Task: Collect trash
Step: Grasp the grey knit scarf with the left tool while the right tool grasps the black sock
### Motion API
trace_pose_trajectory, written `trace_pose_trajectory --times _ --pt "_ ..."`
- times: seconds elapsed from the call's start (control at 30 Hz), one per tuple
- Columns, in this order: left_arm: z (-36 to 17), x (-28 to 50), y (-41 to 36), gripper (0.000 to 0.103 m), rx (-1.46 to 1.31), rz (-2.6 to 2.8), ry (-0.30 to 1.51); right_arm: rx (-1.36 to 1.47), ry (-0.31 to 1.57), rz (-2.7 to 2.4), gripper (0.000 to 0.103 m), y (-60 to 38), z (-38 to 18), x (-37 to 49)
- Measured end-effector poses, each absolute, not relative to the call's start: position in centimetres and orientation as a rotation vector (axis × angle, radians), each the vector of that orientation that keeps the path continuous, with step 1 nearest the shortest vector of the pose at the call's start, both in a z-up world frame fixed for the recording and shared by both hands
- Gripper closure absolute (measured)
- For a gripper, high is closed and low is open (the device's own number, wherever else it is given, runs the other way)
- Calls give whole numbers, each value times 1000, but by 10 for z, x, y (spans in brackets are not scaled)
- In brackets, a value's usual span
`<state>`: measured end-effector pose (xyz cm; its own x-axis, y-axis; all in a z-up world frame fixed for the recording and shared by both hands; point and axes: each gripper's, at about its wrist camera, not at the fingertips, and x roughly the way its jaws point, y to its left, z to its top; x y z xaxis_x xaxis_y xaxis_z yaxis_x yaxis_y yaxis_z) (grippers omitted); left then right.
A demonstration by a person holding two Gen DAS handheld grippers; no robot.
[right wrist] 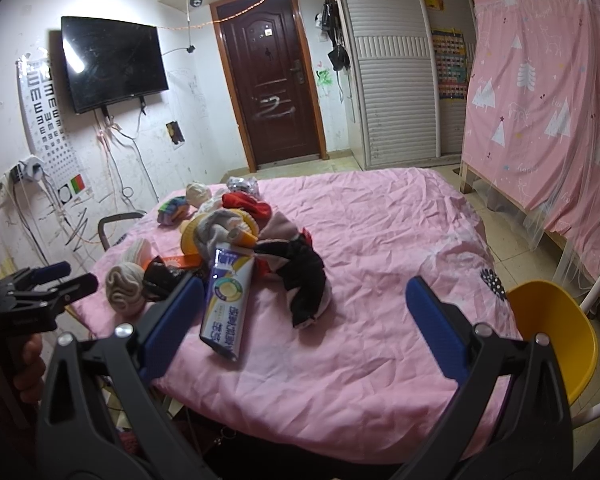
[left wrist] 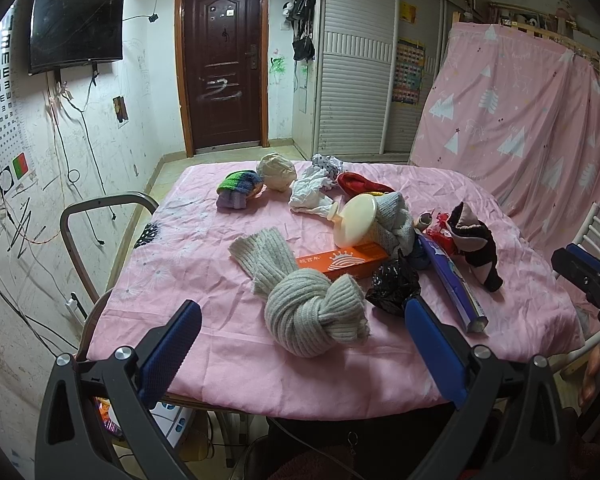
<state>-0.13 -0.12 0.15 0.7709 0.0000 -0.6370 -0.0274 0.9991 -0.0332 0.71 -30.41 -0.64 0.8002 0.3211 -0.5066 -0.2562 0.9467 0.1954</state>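
Table draped in a pink cloth [left wrist: 204, 364], seen from its near edge by both wrist cameras. The left gripper [left wrist: 300, 344] hangs above the near edge with jaws spread wide and nothing between them; a knotted grey knit scarf [left wrist: 308, 312] lies on the cloth just beyond its fingers. The right gripper [right wrist: 300, 320] is likewise wide open and empty, poised over bare cloth on the right half of the table. Trash and clothing are mixed in a cluster left of centre: a crumpled black plastic bag [left wrist: 394, 286] beside the scarf, an orange carton [left wrist: 346, 260] behind it, a long toothpaste box [right wrist: 227, 300] reaching toward the near edge, a crumpled white paper [left wrist: 310, 194], a balled beige paper wad [left wrist: 277, 170] and a red wrapper [left wrist: 440, 232]. Among them rest a cream-yellow round container [left wrist: 356, 220], a black-and-pink garment [right wrist: 306, 276] and a striped knit item [left wrist: 238, 190]. A yellow chair [right wrist: 556, 332] stands at the right side of the table
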Motion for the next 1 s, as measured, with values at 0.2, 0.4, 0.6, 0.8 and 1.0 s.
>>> trace_pose_trajectory --times 0.2,0.4,0.6,0.8,1.0 --pt "-4 1 4 10 -52 32 701 115 571 319 6 -303 -8 13" --pt "-23 21 18 10 -73 53 741 97 602 336 6 -283 -24 38" --pt "-29 35 18 11 -72 18 769 88 641 355 6 -272 -35 63" --pt "-40 48 9 10 -92 -49 799 86 678 350 6 -270 -45 86" --pt "-46 55 1 23 -119 -93 808 85 725 330 6 -270 -51 106"
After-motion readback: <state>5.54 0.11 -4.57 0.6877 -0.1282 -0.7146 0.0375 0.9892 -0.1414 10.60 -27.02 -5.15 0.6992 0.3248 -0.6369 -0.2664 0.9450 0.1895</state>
